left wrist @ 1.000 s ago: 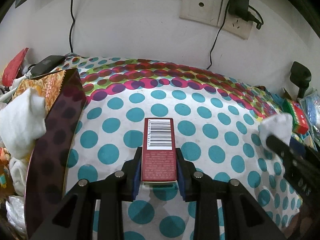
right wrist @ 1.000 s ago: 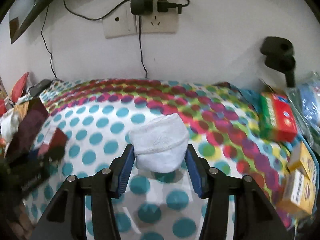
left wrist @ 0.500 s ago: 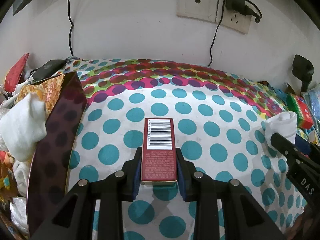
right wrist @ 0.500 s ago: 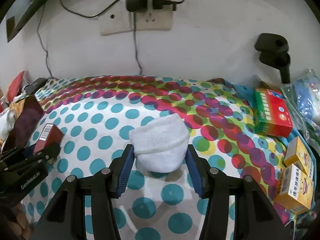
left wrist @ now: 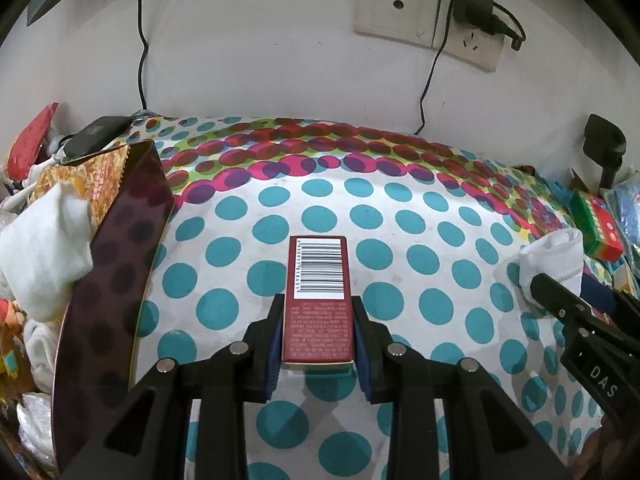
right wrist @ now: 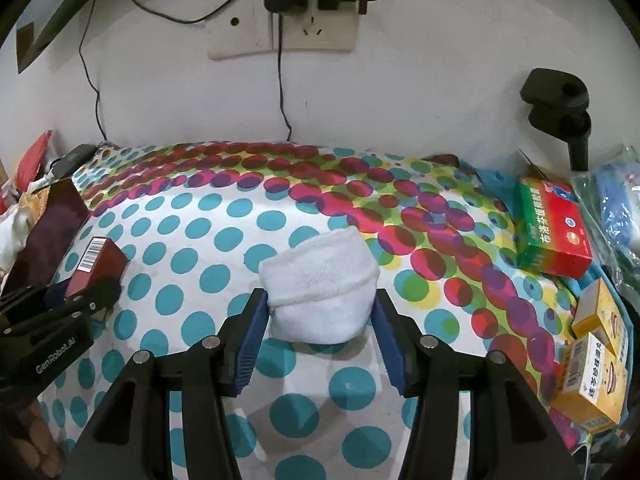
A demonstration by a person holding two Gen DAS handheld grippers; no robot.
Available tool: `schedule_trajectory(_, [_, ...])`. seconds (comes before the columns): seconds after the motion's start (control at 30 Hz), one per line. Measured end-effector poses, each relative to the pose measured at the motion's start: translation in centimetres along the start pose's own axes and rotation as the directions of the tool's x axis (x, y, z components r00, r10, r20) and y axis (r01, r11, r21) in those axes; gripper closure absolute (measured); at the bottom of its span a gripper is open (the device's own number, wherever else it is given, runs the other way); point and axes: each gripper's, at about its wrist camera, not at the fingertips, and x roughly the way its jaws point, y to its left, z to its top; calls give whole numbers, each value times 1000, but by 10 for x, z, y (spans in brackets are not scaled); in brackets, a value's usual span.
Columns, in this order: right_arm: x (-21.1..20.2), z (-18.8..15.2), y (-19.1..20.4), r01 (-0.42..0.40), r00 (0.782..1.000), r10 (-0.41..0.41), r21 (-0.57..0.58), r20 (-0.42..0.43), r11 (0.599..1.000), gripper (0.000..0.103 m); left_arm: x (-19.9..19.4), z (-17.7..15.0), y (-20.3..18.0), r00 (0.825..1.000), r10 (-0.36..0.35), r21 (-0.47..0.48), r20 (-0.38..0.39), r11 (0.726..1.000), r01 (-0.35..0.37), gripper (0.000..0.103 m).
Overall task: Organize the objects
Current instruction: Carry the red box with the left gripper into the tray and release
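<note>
My left gripper (left wrist: 318, 340) is shut on a dark red box (left wrist: 319, 292) with a barcode on top, held just above the polka-dot cloth (left wrist: 400, 208). My right gripper (right wrist: 318, 334) is shut on a folded white sock (right wrist: 320, 286), also low over the cloth. In the left wrist view the sock (left wrist: 554, 256) and right gripper (left wrist: 576, 316) show at the right edge. In the right wrist view the red box (right wrist: 98, 264) and left gripper (right wrist: 60, 312) show at the left edge.
A tall dark cardboard box (left wrist: 116, 264) with white socks (left wrist: 44, 248) stands at the left. A red-green medicine box (right wrist: 552, 228) and yellow boxes (right wrist: 596, 352) lie at the right. A black clamp (right wrist: 560, 100), wall sockets (right wrist: 280, 28) and cables are behind.
Both grippers have drawn back slightly toward me and apart, each keeping its object. The grips have not changed.
</note>
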Motion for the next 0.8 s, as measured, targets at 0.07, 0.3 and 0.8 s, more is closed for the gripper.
schedule_trajectory(0.07, [1, 0, -2, 2, 1000, -2, 11, -2, 1000, 53, 0, 0, -1, 1000, 7, 5, -1, 1000, -7, 72])
schedule_trajectory(0.3, [-1, -1, -9, 5, 1000, -5, 45, -3, 999, 53, 0, 0, 3, 1000, -13, -14, 2, 1000, 13, 72])
schedule_trajectory(0.8, [-7, 1, -5, 37, 999, -37, 21, 32, 999, 52, 0, 0, -4, 999, 35, 13, -1, 999, -35, 72])
